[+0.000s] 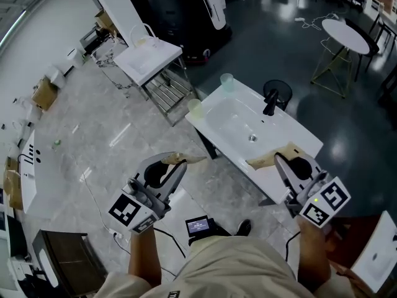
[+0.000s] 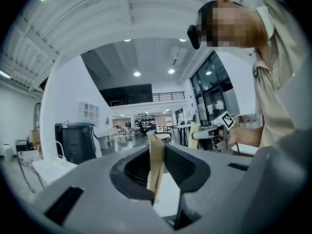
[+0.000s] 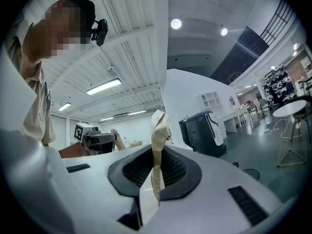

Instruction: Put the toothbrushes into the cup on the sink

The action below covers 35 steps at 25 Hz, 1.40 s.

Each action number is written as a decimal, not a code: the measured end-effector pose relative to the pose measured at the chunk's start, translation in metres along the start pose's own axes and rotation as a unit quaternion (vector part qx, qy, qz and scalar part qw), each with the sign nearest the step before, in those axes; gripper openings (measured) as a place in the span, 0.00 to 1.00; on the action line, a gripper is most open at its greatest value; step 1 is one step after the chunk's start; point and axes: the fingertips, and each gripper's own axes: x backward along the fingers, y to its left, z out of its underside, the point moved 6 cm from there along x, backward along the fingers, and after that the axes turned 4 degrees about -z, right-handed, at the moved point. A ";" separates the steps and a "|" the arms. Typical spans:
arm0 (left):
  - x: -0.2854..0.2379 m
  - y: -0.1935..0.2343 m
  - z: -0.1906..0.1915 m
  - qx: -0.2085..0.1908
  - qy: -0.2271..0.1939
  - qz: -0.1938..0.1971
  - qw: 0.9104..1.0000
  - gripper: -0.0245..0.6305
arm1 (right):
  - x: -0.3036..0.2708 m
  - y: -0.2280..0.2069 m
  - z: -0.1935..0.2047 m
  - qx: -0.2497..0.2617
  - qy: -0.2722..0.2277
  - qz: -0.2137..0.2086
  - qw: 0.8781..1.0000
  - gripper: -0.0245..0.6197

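Beige-clad and closest to the lens, the person's body (image 1: 223, 269) is filling the bottom of the head view, facing the long white rectangular ceramic sink (image 1: 298, 138), which is lying slantwise across the middle of the scene. Next in size, the grey left gripper (image 1: 175, 165) with its marker cube is hovering over the floor just off the sink's near-left side. Its jaws are clamping a slim, flat, tan toothbrush (image 1: 191, 159), whose long axis is running roughly level, with the free end pointing right toward the basin's near edge. The matching right gripper (image 1: 280, 163) is appearing over the sink's near-right edge, jaws drawn almost together and pinching a second tan toothbrush (image 1: 265, 161) that is pointing left, so the two free ends are aiming at each other while staying well apart. Smallest of all, two translucent plastic cups are standing on the sink's left rim: a pale yellowish cup (image 1: 195, 108) at the corner nearest the left gripper, and a pale green cup (image 1: 227, 82) further along that edge at the far corner. Which one is meant, I cannot tell. Both are lying forward of the grippers, the left one being nearer, and each crosswise brush is probably needing tipping upright before going in.
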 end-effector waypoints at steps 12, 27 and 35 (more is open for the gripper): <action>-0.070 0.063 0.024 0.000 -0.001 0.007 1.000 0.17 | -0.042 -0.071 0.007 0.000 0.005 0.020 1.000 0.09; -0.163 0.240 0.071 0.036 0.008 0.017 0.999 0.17 | -0.222 -0.199 -0.007 0.006 0.014 0.063 0.998 0.09; -0.203 0.316 0.115 0.076 0.021 0.027 0.996 0.17 | -0.340 -0.295 0.013 0.014 0.029 0.103 0.994 0.09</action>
